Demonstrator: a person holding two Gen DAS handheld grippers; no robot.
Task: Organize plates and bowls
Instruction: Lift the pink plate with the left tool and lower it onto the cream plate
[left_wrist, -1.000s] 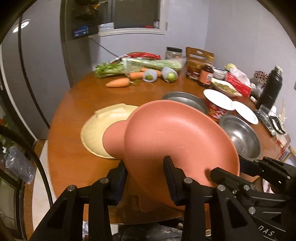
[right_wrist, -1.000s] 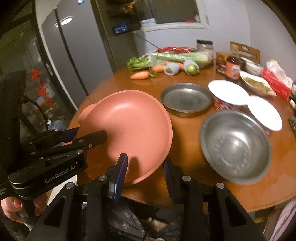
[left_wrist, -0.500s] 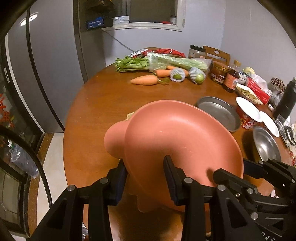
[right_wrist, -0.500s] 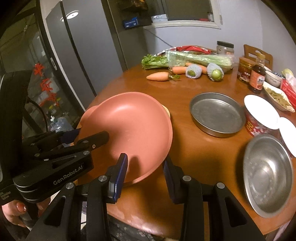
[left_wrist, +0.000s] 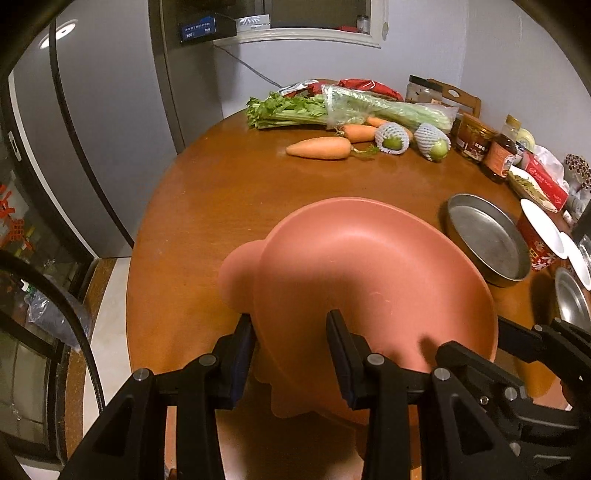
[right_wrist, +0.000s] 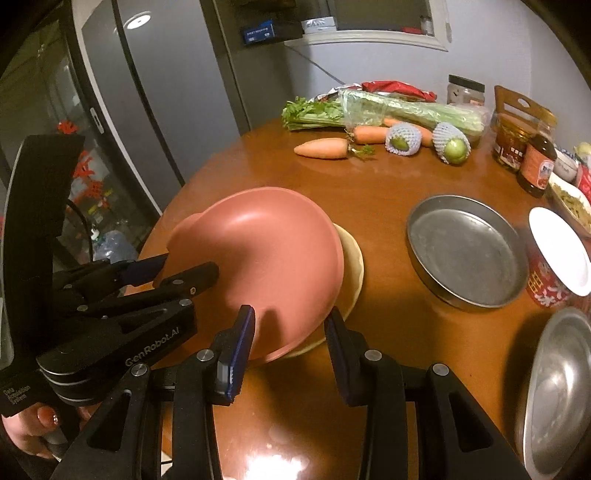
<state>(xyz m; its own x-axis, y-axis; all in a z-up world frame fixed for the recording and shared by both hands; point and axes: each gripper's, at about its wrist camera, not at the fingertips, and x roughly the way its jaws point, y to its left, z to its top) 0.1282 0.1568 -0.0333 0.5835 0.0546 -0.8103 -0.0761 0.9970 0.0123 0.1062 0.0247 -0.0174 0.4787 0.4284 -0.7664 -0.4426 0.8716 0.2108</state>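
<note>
**Pink plate carried by both grippers above a cream plate**

A large, round, matte pink plate with ear-shaped tabs (left_wrist: 369, 280) is gripped from two sides. The left gripper (right_wrist: 177, 267) clamps the plate's rim beside one tab, one black finger above the rim and one below. The right gripper (right_wrist: 290, 328) straddles the plate's near rim, with its blue-padded fingers (right_wrist: 236, 354) on either side; both grippers are clenched on the plate. The plate tilts, its far edge higher than the near one.

Beneath it, a flat, pale cream plate (right_wrist: 352, 266) lies near the left edge of the round brown wooden table (right_wrist: 388, 177), showing only as a crescent on the pink plate's right side. Whether the two plates touch cannot be told.

To the right sits a shallow round steel pan (right_wrist: 465, 251), and at the right edge a steel bowl (right_wrist: 557, 391). Along the table's far edge lie an orange carrot (right_wrist: 321, 148) and a bunch of celery in clear plastic (right_wrist: 369, 107).

A hand with painted nails (right_wrist: 33, 428) grips the left gripper's handle.
</note>
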